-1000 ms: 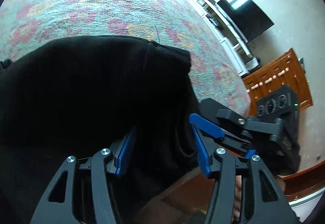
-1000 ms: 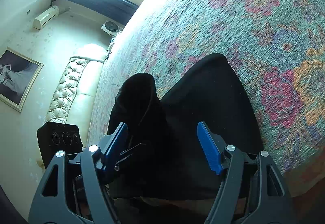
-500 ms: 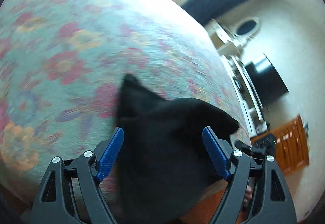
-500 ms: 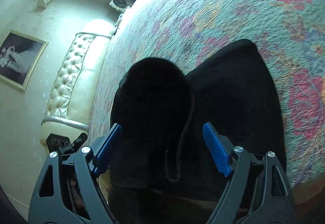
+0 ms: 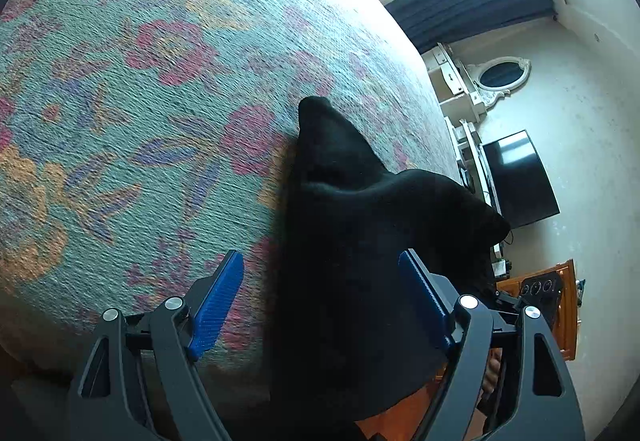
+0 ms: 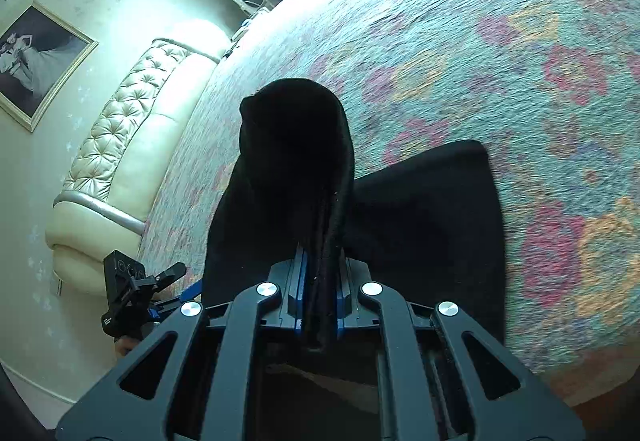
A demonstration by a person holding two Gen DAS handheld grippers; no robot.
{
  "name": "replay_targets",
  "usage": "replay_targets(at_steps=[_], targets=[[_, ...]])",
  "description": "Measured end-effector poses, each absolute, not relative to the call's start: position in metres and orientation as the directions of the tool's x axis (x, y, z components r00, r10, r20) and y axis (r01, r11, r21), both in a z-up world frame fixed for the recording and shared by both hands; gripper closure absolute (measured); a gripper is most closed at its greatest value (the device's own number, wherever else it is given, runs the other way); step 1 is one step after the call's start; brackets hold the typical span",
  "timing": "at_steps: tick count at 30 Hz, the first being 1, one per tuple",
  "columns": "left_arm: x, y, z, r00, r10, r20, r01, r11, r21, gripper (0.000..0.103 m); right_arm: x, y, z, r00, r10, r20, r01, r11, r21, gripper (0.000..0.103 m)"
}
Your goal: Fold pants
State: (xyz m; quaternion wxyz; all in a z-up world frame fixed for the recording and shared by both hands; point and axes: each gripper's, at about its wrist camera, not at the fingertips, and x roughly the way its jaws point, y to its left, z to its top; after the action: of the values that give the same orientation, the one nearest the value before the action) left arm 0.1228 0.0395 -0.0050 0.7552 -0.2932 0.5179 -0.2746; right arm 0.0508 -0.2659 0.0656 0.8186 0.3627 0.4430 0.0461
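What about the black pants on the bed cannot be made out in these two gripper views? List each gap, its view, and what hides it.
- Left wrist view: the pants run out at the bottom edge, behind the open left gripper.
- Right wrist view: the gripped fold vanishes between the fingers of the right gripper, shut on it.
- Both views: seams and waistband are lost in flat black.
- Bedspread: blurred.

- Pants lie on the bed at its near edge.
- Headboard stands left of the bed in the right wrist view.
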Motion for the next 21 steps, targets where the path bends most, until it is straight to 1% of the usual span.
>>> replay_targets(at_steps=[6,8,11,15,16,18,19,20,21], targets=[[0.118,0.021,-0.015,0.271,-0.734,-0.622,0.132,0.669,-0.731,0.025,0.027,-0.299,0.028,0.581,0.358,-0.73,0.363,0.689,0.627,0.093],[0.114,0.016,-0.018,0.258,-0.726,-0.637,0.142,0.681,-0.719,0.025,0.025,-0.304,0.014,0.582,0.378,-0.72,0.375,0.661,0.65,0.094],[0.112,0.01,-0.024,0.249,-0.722,-0.646,0.149,0.687,-0.711,0.025,0.023,-0.311,0.009,0.589,0.398,-0.704,0.37,0.642,0.672,0.094],[0.107,0.008,-0.031,0.245,-0.734,-0.633,0.15,0.674,-0.724,0.024,0.012,-0.324,-0.006,0.6,0.441,-0.667,0.378,0.579,0.722,0.093],[0.105,0.008,-0.031,0.251,-0.734,-0.631,0.164,0.675,-0.72,0.022,0.01,-0.326,-0.009,0.607,0.454,-0.652,0.371,0.564,0.738,0.091],[0.104,0.006,-0.029,0.256,-0.73,-0.633,0.196,0.681,-0.706,0.02,0.004,-0.329,-0.008,0.627,0.466,-0.624,0.352,0.546,0.76,0.083],[0.103,0.005,-0.028,0.258,-0.73,-0.633,0.207,0.682,-0.701,0.02,0.001,-0.331,-0.006,0.63,0.474,-0.615,0.345,0.54,0.768,0.074],[0.101,0.006,-0.027,0.256,-0.737,-0.625,0.211,0.674,-0.708,0.02,-0.001,-0.333,-0.003,0.638,0.48,-0.602,0.335,0.531,0.778,0.059],[0.1,0.009,-0.026,0.252,-0.758,-0.602,0.205,0.65,-0.732,0.02,-0.005,-0.335,0.002,0.653,0.476,-0.589,0.325,0.526,0.786,0.049]])
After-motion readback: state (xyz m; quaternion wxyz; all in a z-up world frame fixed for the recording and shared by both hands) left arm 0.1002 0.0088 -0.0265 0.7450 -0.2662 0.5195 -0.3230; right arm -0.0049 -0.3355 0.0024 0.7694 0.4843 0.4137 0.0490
